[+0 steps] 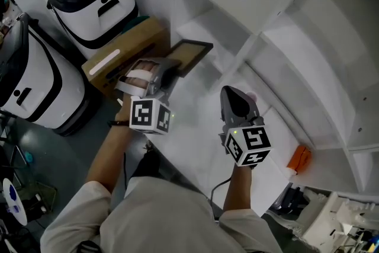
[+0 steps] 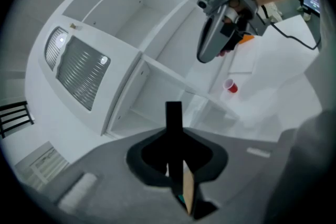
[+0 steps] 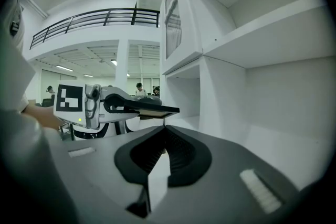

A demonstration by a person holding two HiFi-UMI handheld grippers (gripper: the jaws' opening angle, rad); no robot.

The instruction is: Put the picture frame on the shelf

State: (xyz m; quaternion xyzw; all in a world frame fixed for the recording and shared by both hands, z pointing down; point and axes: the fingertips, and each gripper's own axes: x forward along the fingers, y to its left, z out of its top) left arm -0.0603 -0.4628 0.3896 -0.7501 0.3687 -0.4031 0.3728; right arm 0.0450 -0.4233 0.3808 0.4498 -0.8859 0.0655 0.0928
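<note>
While your left gripper [image 1: 167, 75] clamps the picture frame [image 1: 190, 55] just before the shelf [image 1: 195, 25], hold it level.
Ease it in edge-first; your right gripper [image 1: 233, 98], closed and empty, waits beside the shelf.

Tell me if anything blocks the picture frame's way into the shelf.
Nothing visible does. The picture frame, clamped in the left gripper, faces an open shelf bay; the red cup and right gripper are off to one side.
</note>
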